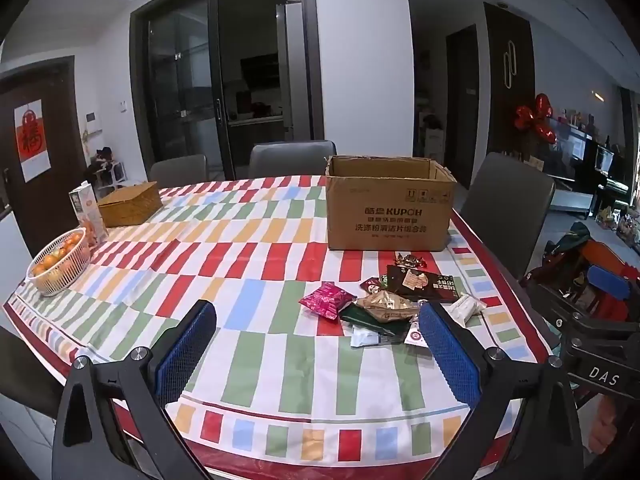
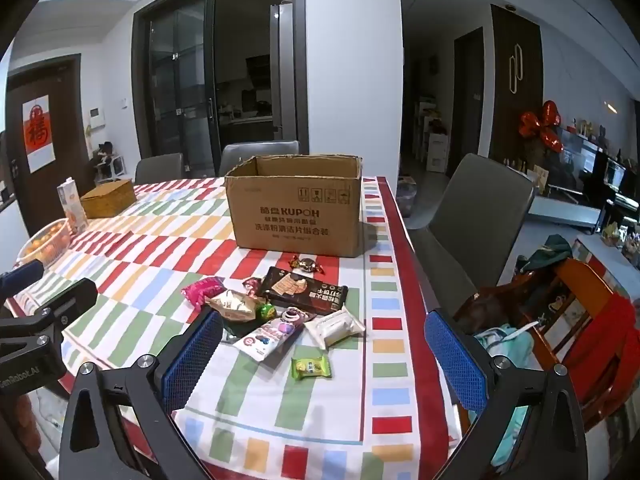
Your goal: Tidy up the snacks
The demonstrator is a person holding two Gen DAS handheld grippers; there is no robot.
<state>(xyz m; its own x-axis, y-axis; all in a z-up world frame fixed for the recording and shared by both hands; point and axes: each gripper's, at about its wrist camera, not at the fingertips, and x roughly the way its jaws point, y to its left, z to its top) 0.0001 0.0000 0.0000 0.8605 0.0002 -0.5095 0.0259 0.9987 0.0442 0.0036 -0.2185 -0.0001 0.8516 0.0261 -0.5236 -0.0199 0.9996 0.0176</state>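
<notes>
A heap of snack packets lies on the striped tablecloth in front of an open cardboard box (image 1: 390, 204) (image 2: 296, 210). In it are a pink packet (image 1: 326, 300) (image 2: 202, 290), a dark flat pack (image 1: 422, 282) (image 2: 304, 290), a tan packet (image 1: 386, 304) (image 2: 234, 304), a white pouch (image 2: 336, 326), a white and purple pack (image 2: 270, 336), a small green packet (image 2: 312, 368) and a wrapped candy (image 2: 308, 264). My left gripper (image 1: 316, 348) hovers open above the near table edge, left of the heap. My right gripper (image 2: 324, 356) stands open just short of the heap, nothing between its fingers.
A white basket of oranges (image 1: 60, 266), a carton (image 1: 88, 212) and a wicker box (image 1: 130, 204) sit at the table's far left. Grey chairs (image 2: 472, 224) stand around the table. A cluttered orange chair (image 2: 568, 312) stands off the right edge.
</notes>
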